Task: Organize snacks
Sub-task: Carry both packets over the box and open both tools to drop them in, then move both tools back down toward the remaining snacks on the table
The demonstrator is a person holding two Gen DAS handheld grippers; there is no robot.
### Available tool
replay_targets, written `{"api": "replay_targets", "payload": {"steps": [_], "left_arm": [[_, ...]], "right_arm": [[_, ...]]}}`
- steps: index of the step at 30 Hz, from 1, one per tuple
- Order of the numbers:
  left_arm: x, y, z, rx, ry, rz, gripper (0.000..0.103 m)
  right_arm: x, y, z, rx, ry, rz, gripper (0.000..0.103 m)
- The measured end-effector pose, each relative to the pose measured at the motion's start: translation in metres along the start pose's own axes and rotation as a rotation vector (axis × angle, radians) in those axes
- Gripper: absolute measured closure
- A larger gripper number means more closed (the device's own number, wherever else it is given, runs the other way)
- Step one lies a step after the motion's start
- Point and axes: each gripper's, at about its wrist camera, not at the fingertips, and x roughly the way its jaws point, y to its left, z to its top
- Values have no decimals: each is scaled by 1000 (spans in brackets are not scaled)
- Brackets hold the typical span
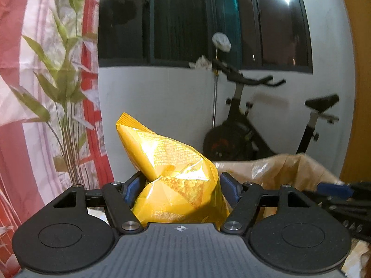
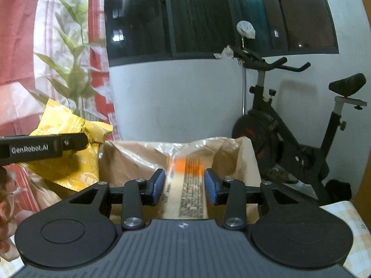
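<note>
1. Left claw [image 1: 180, 188] pointed slightly downward, w/ a yellow snack bag [image 1: 171, 176] wedged between its blue pads [image 1: 228, 188]; both pads touched the crinkled foil, so it had the bag gripped. The bag's upper corner stuck up and leaned left.
2. Right claw [image 2: 184, 186] also tipped a bit down, jaws partly apart w/ a clear wrapped snack pack [image 2: 189, 180] between them. The pack showed an orange patch and dark print; pads sat just beside its edges, but real contact couldn't be told b/c of blur.
3. In the right wrist view the left claw's black arm [image 2: 44, 147] came in from the left edge, crossing in front of the yellow bag.
4. Both claws sat near a cardboard box [image 2: 245, 162] lined w/ clear plastic; its inside was mostly hidden behind the claws and the packs. Bottom of the yellow bag was cut off by the claw body.
5. Text on the yellow bag was too small and distorted to read.
6. A bit of checked cloth on the counter [image 2: 343, 215] showed at lower right.
7. Room: white wall, dark window [image 1: 180, 18], black exercise bike [image 2: 289, 134] right of the box, green leafy plant [image 1: 62, 81] and red-and-white curtain [image 1: 14, 46] on the left.
</note>
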Motion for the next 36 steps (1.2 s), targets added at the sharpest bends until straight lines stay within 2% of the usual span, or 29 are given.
{"api": "replay_targets", "payload": {"steps": [3,6,7,9,12,19,23,36], "left_arm": [[3,12,-3,-24,54,4,21],[-7,25,-6,-78,54,6,13],[-11,29,-7,-85,54,2,12],[-18,33,-7,-86,58,5,12],[-27,38,-5,-87,67,8,12],[-54,38,-6,-58,75,-46,8],[-68,43,-11,-77,88,-62,7],[-101,58,-40,-101,127,-58,6]], "right_arm": [[0,0,0,-18,29,-17,61],[-5,0,1,-32,46,-32,52],[-7,1,1,-38,44,-30,47],[-12,0,2,-56,45,-26,44],[-21,0,3,-86,47,-23,43],[-43,-3,5,-105,36,-25,42],[-58,-6,2,-106,33,-23,42],[-101,-18,-19,-64,21,-27,38]]}}
